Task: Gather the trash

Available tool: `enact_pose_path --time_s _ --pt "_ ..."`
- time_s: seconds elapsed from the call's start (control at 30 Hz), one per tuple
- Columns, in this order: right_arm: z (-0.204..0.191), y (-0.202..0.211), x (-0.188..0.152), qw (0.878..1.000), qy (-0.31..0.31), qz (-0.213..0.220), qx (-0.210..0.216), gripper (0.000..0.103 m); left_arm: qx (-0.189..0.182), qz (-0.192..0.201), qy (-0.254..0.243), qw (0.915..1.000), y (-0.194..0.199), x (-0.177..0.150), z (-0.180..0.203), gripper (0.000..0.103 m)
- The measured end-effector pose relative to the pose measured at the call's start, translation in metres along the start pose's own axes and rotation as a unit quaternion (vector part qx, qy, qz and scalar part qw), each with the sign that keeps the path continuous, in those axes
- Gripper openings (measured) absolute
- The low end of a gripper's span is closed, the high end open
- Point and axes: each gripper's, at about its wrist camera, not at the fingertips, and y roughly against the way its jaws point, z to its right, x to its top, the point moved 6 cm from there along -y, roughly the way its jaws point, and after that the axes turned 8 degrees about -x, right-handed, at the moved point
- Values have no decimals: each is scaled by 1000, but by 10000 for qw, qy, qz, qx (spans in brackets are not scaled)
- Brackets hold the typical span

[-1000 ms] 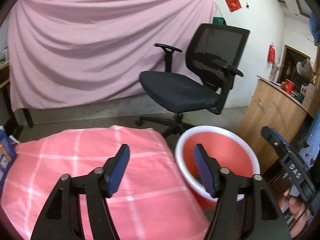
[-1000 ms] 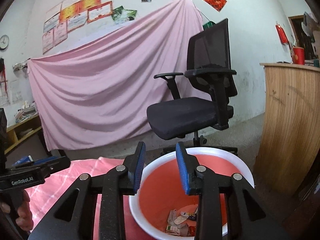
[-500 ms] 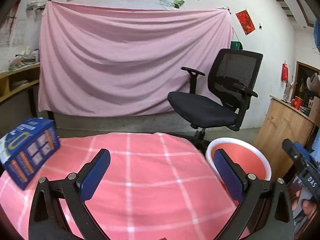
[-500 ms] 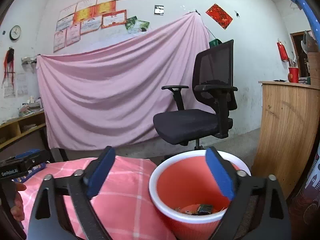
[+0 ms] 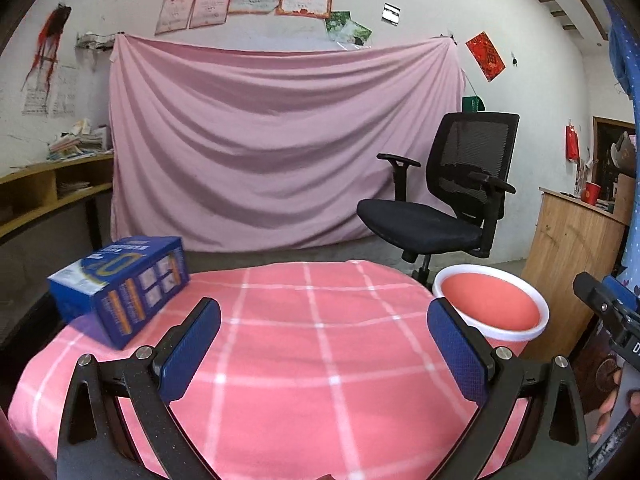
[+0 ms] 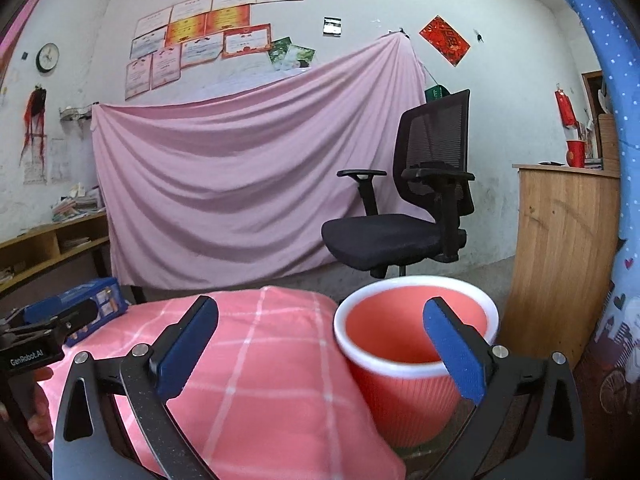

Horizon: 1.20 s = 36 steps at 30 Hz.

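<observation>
A pink-red bin with a white rim stands beside the right edge of the round table, which is covered in a pink checked cloth. My left gripper hovers open over the cloth with nothing between its blue pads. My right gripper is open and empty too, its right finger in front of the bin. The bottom of the bin is hidden. A blue box lies on the table's left side. No loose trash shows on the cloth.
A black office chair stands behind the bin. A wooden counter with a red cup is on the right. A pink sheet hangs on the back wall, and wooden shelves line the left.
Both grippers' jaws have spread from narrow to wide. Both views have drawn back from the bin, and the left one has swung left, so the blue box has come into sight.
</observation>
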Motion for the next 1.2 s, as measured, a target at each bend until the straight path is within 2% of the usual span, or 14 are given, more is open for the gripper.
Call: enact_pose_path --time_s 0.27,0.5,0.83,1.2 --pt "-22 35 -26 9997 236 -72 -5 103 99 -149 98 9998 32 -32 -22 101" --pt "-34 51 -29 9992 347 205 30 103 169 -133 155 9996 53 -52 -35 101" --pt "-42 48 -39 9986 519 140 20 103 230 64 141 9996 65 -51 -37 101" --pt "-40 46 -40 9988 487 114 3 103 257 83 95 9996 65 -50 -36 101"
